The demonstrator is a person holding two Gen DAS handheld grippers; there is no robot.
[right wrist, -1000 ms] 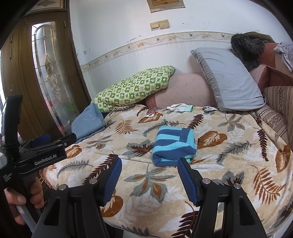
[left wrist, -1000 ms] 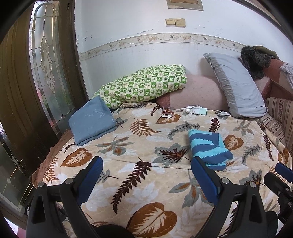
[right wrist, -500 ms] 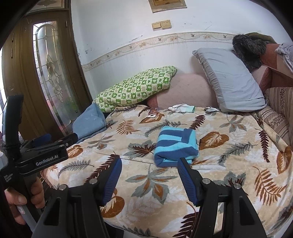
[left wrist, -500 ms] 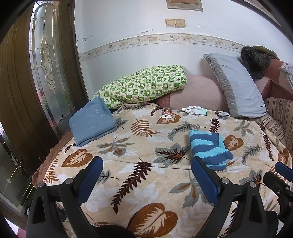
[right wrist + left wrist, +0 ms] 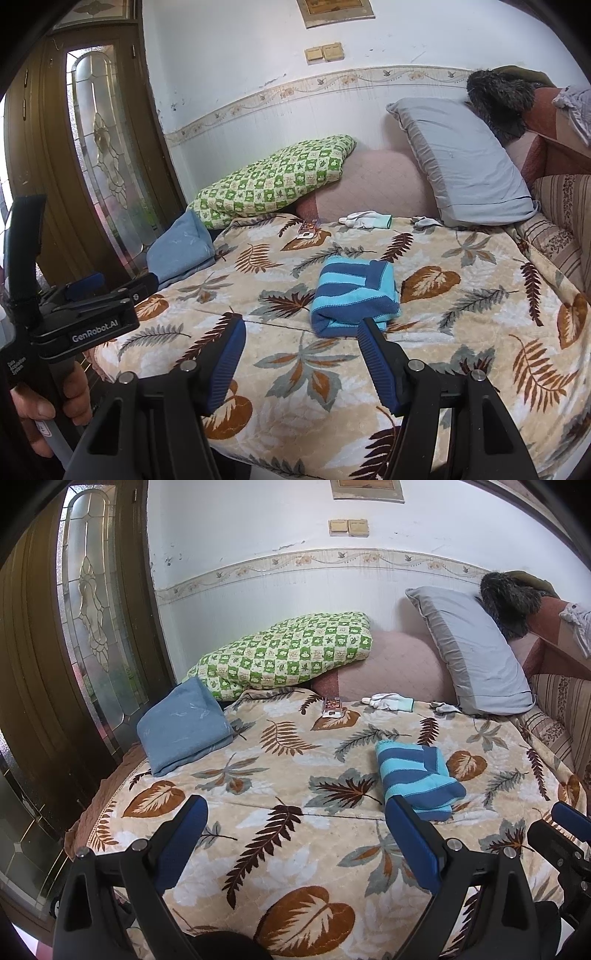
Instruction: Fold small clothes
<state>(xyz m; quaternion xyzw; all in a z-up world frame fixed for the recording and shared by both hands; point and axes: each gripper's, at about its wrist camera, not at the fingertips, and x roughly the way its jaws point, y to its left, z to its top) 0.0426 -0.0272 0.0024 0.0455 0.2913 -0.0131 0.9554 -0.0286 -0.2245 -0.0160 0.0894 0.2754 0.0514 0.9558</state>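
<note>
A folded blue and turquoise striped garment (image 5: 415, 777) lies on the leaf-print blanket (image 5: 280, 775); it also shows in the right wrist view (image 5: 354, 295). My left gripper (image 5: 295, 823) is open and empty, held above the blanket's near part, left of the garment. My right gripper (image 5: 299, 345) is open and empty, just in front of the garment, its right finger (image 5: 376, 362) overlapping the garment's near edge in view. The left gripper's body (image 5: 85, 317) shows at the left of the right wrist view.
A folded blue cloth (image 5: 184, 731) lies at the blanket's left edge. A green checked pillow (image 5: 284, 657), a grey pillow (image 5: 472, 650), small white gloves (image 5: 391, 701) and a small card (image 5: 332, 706) lie at the back. A wooden door (image 5: 74, 646) stands left.
Both grippers stay open and nearly still. The right wrist view has shifted slightly, so the garment sits a little further right and higher.
</note>
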